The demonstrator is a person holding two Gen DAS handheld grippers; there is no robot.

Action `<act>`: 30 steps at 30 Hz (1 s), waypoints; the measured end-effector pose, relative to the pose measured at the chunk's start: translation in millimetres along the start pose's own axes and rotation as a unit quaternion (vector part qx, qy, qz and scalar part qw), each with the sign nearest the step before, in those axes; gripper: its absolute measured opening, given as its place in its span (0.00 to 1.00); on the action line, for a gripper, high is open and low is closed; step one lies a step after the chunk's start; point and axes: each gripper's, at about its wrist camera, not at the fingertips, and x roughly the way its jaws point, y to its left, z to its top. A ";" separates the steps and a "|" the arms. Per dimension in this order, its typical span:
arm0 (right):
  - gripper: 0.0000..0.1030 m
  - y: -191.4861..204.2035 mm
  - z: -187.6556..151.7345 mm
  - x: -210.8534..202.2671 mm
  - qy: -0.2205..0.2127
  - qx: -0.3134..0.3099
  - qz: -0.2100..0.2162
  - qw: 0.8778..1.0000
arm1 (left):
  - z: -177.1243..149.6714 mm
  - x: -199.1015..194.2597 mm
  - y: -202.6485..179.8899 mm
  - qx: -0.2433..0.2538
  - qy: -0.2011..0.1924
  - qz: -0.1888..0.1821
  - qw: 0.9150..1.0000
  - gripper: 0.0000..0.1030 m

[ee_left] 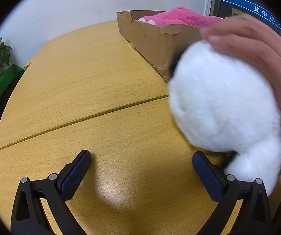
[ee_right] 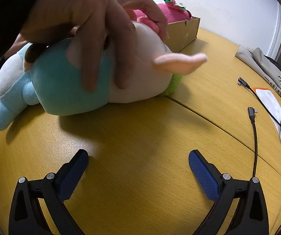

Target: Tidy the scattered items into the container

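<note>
plush toy (ee_right: 72,74): lies ahead-left of your right claw (ee_right: 138,166), long axis crosswise, a bare hand (ee_right: 85,23) on it
right claw: wide open, empty, nearer
left claw (ee_left: 141,168): open too, empty

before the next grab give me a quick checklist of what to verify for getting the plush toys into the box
1. Left gripper open and empty: ok.
2. Right gripper open and empty: ok.
3. Cardboard box open-topped: ok; a pink plush is already inside.
4. Room left in the box: cannot tell, the interior is mostly hidden.
5. Blue and white plush free to grasp: not ok, a bare hand rests on it.
6. USB cable clear of the right gripper's path: not ok, it lies close beside it.
</note>
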 end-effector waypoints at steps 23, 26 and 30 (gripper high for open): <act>1.00 1.4 -0.2 -0.1 0.000 0.000 0.000 1.000 | -2.9 4.7 6.2 -0.005 0.000 0.004 1.000 1.00; 1.00 2.4 0.4 -0.4 0.001 0.000 0.000 1.000 | -3.0 5.3 7.0 -0.004 0.000 0.004 1.000 1.00; 1.00 3.6 0.7 -0.8 0.001 0.000 -0.001 1.000 | -2.7 5.8 7.7 -0.004 0.000 0.003 1.000 1.00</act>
